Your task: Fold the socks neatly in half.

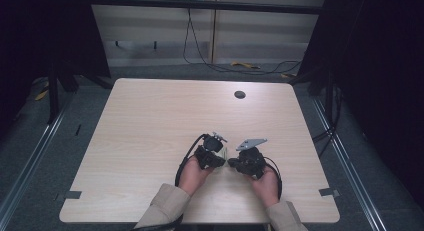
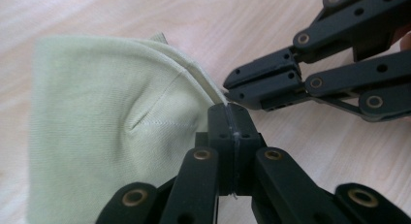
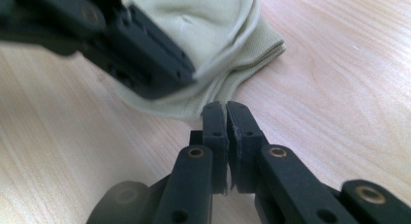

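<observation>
a folded pale green knit cloth [image 2: 111, 122] is pinched at its hem by the closed left gripper [image 2: 231, 118], probably for lifting or unfolding. the right gripper [image 3: 226, 112], jaws nearly together and empty, is held at the cloth's edge, at 3 o'clock of the left, on the light wooden table [image 1: 150, 116].

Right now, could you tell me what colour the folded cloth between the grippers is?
Pale green folded knit cloth; the left gripper view shows it best.

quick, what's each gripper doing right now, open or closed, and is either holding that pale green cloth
Left gripper: closed, pinching the edge of the pale green cloth.
Right gripper: jaws together at the cloth's edge; whether it grips any fabric cannot be told.
</observation>
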The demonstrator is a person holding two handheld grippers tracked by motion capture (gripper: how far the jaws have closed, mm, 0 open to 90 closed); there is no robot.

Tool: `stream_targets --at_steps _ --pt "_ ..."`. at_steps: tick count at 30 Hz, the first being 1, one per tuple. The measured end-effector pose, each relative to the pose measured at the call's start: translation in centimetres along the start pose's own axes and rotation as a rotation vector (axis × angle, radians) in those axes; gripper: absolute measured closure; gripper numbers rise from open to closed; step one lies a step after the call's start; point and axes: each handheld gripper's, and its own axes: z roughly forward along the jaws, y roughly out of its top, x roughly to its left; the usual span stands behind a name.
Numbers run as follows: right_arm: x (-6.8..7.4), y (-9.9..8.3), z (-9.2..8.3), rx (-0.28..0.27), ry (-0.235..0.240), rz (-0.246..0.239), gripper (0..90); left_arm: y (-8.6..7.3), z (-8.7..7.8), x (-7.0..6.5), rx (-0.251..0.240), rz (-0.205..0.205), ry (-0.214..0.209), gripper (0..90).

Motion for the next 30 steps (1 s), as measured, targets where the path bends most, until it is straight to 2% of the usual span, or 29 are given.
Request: stream_targets --at_steps 2,4,7,9,10,13,15,17,18,19,20,21,23,25,27,28,29,30 --pt "0.1 0.0 0.0 0.004 -0.002 -0.003 85.8 0.3 -1.0 0.1 -0.01 0.017 0.01 90.0" --pt "0.1 0.0 -0.1 0.009 -0.006 -0.008 85.6 0.3 -1.2 0.1 -0.015 0.016 0.01 90.0" --pt "0.4 0.2 -0.6 -0.019 0.008 -0.015 83.8 0.6 -2.0 0.2 -0.019 0.018 0.016 90.0" --pt "0.7 0.4 -0.9 -0.037 0.017 -0.015 83.0 0.8 -2.8 0.3 -0.019 0.036 0.021 90.0" --pt "0.9 0.5 -1.1 -0.045 0.008 -0.024 83.2 0.9 -3.0 0.3 -0.019 0.035 0.019 90.0" --pt "1.3 0.8 -0.8 -0.043 0.019 -0.039 84.1 1.3 -3.9 0.1 -0.03 0.035 0.023 90.0" --pt "1.3 0.9 -0.2 -0.021 0.019 -0.041 85.8 1.5 -4.1 -0.2 -0.022 0.05 0.023 90.0" --pt "1.2 0.8 0.1 -0.006 0.013 -0.031 87.0 1.4 -3.8 -0.6 -0.006 0.067 0.019 90.0" --pt "1.0 0.7 0.3 0.0 0.024 -0.009 87.4 1.4 -3.6 -0.7 0.0 0.067 0.019 90.0" --pt "0.8 0.6 0.1 -0.005 0.011 -0.009 87.3 1.1 -2.8 -0.6 0.011 0.065 0.012 90.0" --pt "0.8 0.6 0.1 -0.005 0.011 -0.009 87.3 1.1 -2.8 -0.6 0.011 0.065 0.012 90.0" --pt "0.5 0.6 -0.9 -0.033 0.002 0.013 87.3 0.9 -2.0 -0.5 0.017 0.054 0.009 90.0" --pt "0.3 0.6 -1.2 -0.035 -0.014 0.011 87.2 0.8 -1.6 -0.5 0.014 0.05 0.006 90.0" --pt "-0.2 0.3 -1.6 -0.031 -0.036 0.018 87.3 0.8 -0.9 -0.5 0.015 0.044 0.008 90.0" --pt "-0.8 -0.2 -1.6 -0.018 -0.04 0.048 87.3 0.8 -0.2 -0.7 0.022 0.04 0.004 90.0" --pt "-1.2 -0.4 -1.6 -0.014 -0.058 0.056 87.2 0.8 0.5 -0.6 0.021 0.04 0.007 89.4" --pt "-1.4 -0.5 -1.7 -0.011 -0.068 0.06 87.1 0.8 0.7 -0.5 0.02 0.03 -0.007 89.1" --pt "-1.4 -0.5 -1.7 -0.011 -0.068 0.06 87.1 0.8 0.7 -0.5 0.02 0.03 -0.007 86.0"
